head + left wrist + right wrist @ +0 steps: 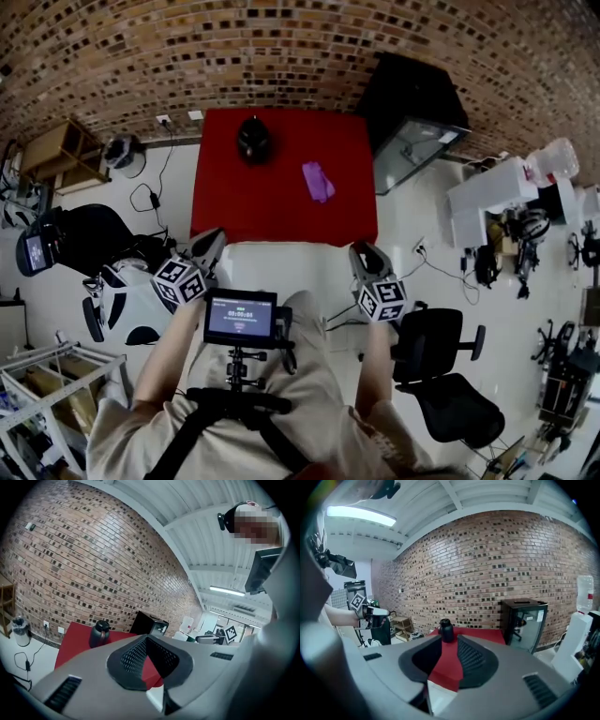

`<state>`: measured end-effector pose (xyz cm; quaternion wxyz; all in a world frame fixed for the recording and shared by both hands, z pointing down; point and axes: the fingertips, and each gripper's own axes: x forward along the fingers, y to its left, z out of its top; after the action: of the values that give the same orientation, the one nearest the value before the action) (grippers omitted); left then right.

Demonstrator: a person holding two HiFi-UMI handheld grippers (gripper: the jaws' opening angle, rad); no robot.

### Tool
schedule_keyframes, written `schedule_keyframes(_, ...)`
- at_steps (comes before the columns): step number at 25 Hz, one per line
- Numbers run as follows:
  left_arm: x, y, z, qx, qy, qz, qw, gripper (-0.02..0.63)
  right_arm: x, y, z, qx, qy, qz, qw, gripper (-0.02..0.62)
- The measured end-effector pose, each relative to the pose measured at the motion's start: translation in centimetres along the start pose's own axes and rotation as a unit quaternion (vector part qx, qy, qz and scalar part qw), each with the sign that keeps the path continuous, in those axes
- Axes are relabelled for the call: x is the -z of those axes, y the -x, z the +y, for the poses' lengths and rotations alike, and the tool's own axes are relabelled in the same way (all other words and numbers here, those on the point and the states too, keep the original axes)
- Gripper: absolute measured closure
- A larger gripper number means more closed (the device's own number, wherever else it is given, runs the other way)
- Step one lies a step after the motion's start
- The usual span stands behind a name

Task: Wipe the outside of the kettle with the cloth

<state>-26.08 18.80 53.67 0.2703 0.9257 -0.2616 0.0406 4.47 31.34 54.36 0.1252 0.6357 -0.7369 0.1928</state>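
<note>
Red table [281,202] sits upper centre of the head view, against the brick wall [281,56]. You stand short of it, with both grippers well apart from it.

Kettle [253,139] stands upright toward the table's back left, dark and rounded. Judge it rigid with a smooth, likely slick shell. Weight is unknown, since you can't see whether it holds water. Wiping pressure could slide or tip it, so brace it at the top by the lid or handle; the handle is too small to make out here.

Cloth [317,180] lies right of the kettle and apart from it, on the table's centre-right. It's a small, crumpled purple strip. Judge it soft, light and limp. Pinch a raised fold near its middle so enough hangs free to wrap the kettle's wall; a corner would likely slip out.

Left gripper [214,240], lower left of centre, has its jaws clenched together with nothing in them. Right gripper [361,251], lower right of centre, has its jaws parted a little. Only the table shows through the gap, so it's holding nothing.
</note>
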Motion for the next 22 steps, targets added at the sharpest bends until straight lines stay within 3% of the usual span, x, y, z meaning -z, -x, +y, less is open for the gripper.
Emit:
schedule_keyframes(8,-1.9,-2.2,2.1,-0.006,0.009,-0.012,0.9999,0.6,-0.5,-4.1,-1.2,-0.01,-0.002,0.016,1.0,0.474)
schedule_keyframes(22,-3.9,-12.7,5.6,-0.063,0.024,0.015,0.9976,0.6,-4.4,-17.1,-6.4,-0.098,0.023,0.077,0.992,0.474)
